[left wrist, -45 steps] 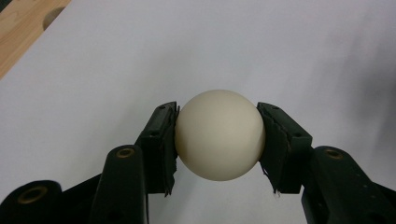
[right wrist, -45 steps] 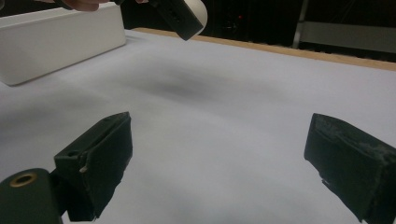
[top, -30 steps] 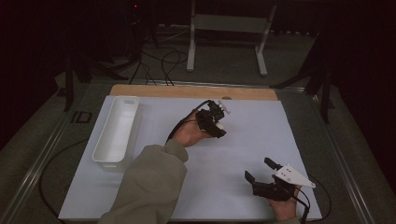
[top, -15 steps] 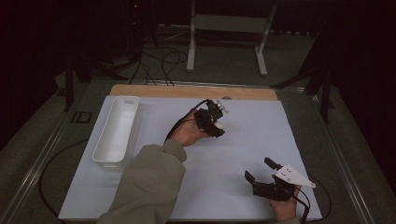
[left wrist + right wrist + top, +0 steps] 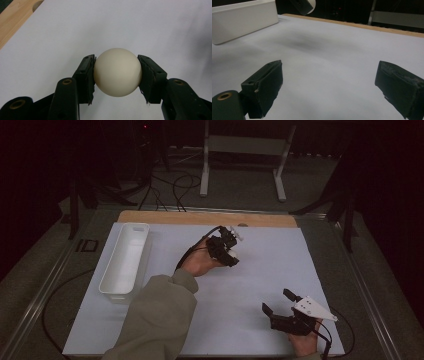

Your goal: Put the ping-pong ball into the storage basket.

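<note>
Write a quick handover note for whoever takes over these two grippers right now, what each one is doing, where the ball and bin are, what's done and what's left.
Left gripper: shut on the ball, held above the white mat near mid-table.
Right gripper: jaws open, nothing between them, low over the mat's near right corner.
Bin: white, at the mat's left edge; its inside looks bare.
Done: ball gripped.
Left: likely carry the ball to the bin and release it.

No legible text, label, brand, number or sign appears on the ball (image 5: 117, 72), the white bin (image 5: 125, 257), the white sheet (image 5: 280, 255) or either gripper.
</note>
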Motion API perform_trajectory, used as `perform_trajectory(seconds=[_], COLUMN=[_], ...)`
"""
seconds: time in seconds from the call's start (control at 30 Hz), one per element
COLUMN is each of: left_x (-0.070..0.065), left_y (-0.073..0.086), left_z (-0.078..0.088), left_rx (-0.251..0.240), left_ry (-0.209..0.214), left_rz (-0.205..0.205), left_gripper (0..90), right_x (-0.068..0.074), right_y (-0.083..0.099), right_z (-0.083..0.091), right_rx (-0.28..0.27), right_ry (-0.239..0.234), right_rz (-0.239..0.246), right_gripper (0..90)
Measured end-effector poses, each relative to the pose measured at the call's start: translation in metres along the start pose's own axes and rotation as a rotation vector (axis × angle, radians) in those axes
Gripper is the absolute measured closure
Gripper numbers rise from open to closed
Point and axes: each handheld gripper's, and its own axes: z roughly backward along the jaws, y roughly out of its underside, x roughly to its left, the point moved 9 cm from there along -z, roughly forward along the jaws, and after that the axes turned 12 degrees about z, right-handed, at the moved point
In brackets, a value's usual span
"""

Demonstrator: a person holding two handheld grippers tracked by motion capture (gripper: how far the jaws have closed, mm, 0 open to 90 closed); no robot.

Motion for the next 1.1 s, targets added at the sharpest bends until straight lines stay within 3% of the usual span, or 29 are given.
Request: perform_trajectory(seconds=[1.1], left_x=[0.007], left_y=[0.005], left_z=[0.011], left_rx=[-0.005], left_ry=[-0.01], left_rz=[0.008], left_gripper=[51.4], right_x=[0.0], right_y=[0.0], right_z=[-0.001], right_rx=[0.003], right_ry=[0.003], right_rz=[0.004], right_gripper=[7.5])
